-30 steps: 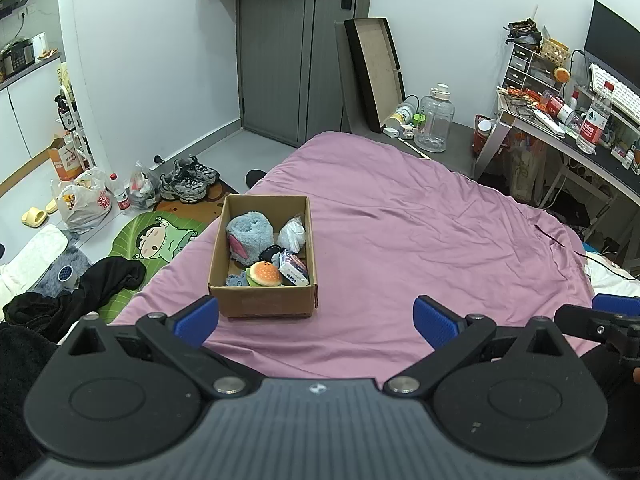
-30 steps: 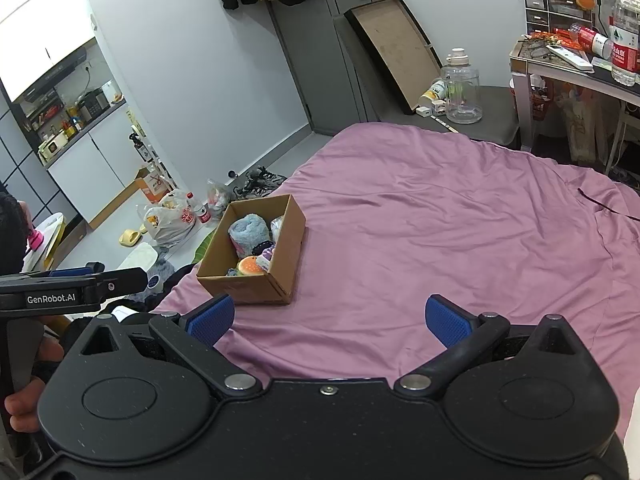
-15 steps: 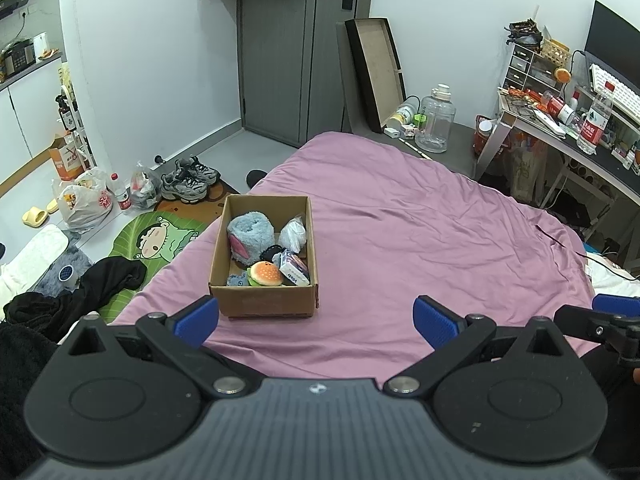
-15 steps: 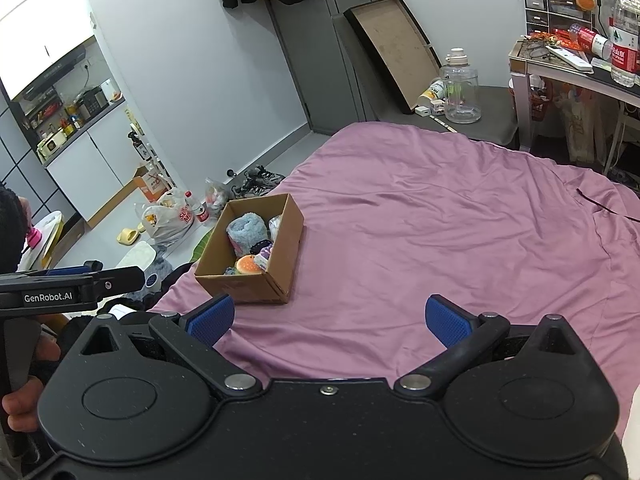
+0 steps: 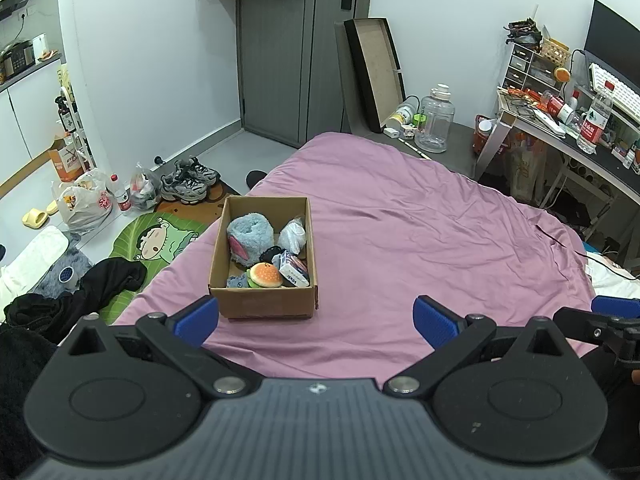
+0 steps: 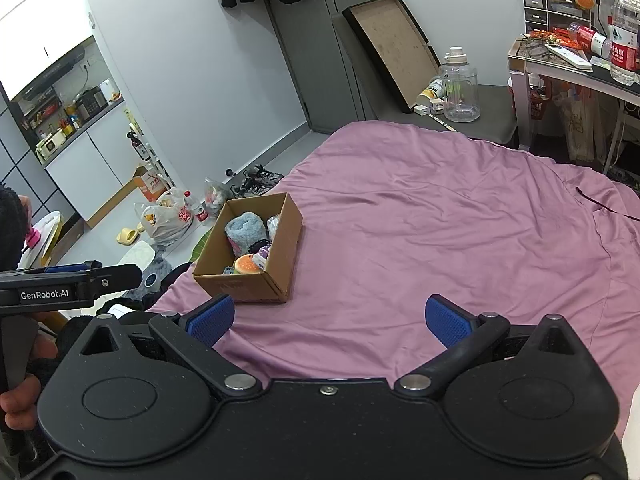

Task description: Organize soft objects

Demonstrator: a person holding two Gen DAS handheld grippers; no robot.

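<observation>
Purple bedding (image 5: 420, 240) filled most of both views, smooth and bare apart from one cardboard box (image 5: 264, 300) sitting near its left edge, close to my end of the bed. I judged the box was there as the collecting point: it already held the soft things, a fluffy blue roll (image 5: 250, 236) at the far end, a burger-shaped toy (image 5: 265, 275) at the near end, a crinkled clear bag (image 5: 293, 234) and a small printed packet (image 5: 294, 272) packed between them.

I held the left tool (image 5: 316, 318) just short of the box's near wall, its blue pads spread wide with nothing between them. My right tool (image 6: 328, 320) hung over bare bedding to the right of the box, equally wide and empty. Keeping both spread and low seemed sensible to me, since either could reach into the box or across the bed. I could see no loose soft item lying on the bedding.
</observation>
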